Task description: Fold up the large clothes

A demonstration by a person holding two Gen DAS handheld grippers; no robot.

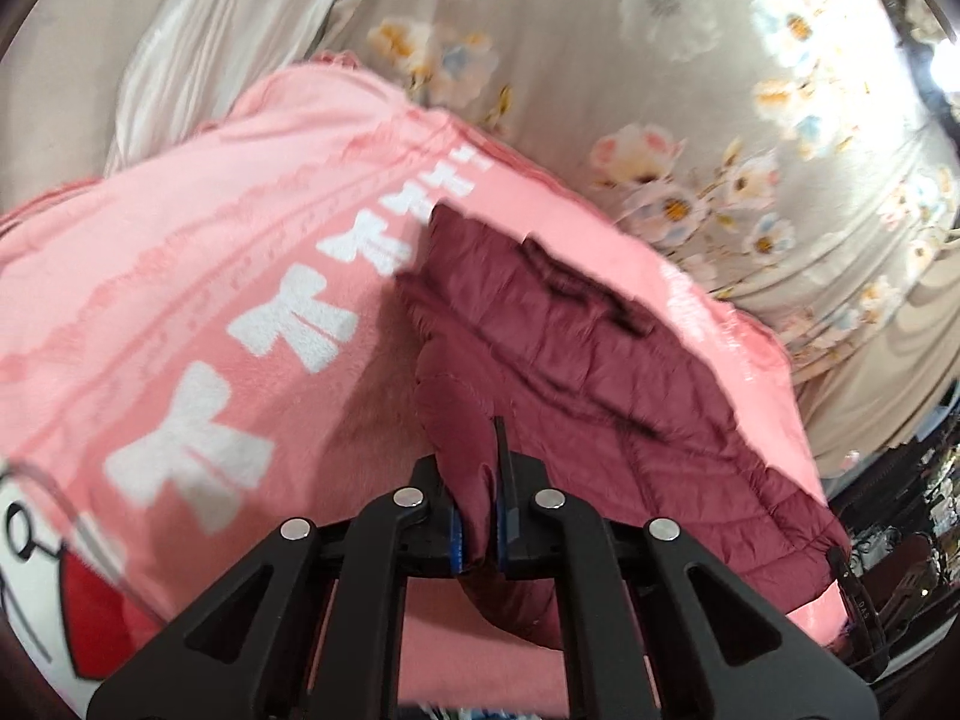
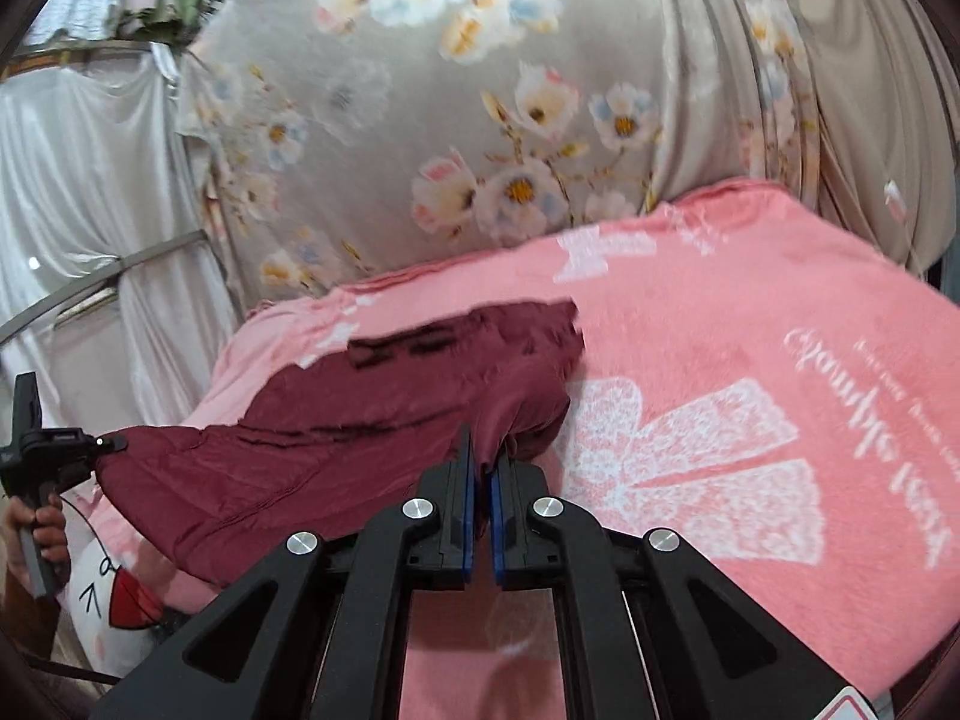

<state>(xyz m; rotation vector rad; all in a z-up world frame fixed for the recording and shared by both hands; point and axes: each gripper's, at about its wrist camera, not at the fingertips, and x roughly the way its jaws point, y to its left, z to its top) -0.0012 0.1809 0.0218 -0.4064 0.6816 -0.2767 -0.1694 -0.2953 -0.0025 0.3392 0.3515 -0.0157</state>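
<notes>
A grey floral sheet point(image 2: 480, 120) hangs as the backdrop, with white drapery point(image 2: 78, 180) off to one side. Below it lies a pink fleece blanket point(image 2: 750, 330) printed with white bows, and that is my work surface. On it lies the maroon quilted jacket point(image 2: 288, 426), rumpled, with its near edge lifted off the blanket.

I judge this to be the start of a fold: both near corners are caught and raised, and the far part is on the blanket. The next move calls for carrying both corners forward together, level with each other, so the near edge lands square on the far part without bunching.

My left gripper point(image 1: 477, 516) has its jaws pressed nearly together, pinching a thick wad of jacket fabric. My right gripper point(image 2: 482, 510) is likewise clamped on a thinner fold of the jacket, blue pads point(image 2: 467, 516) almost meeting.
</notes>
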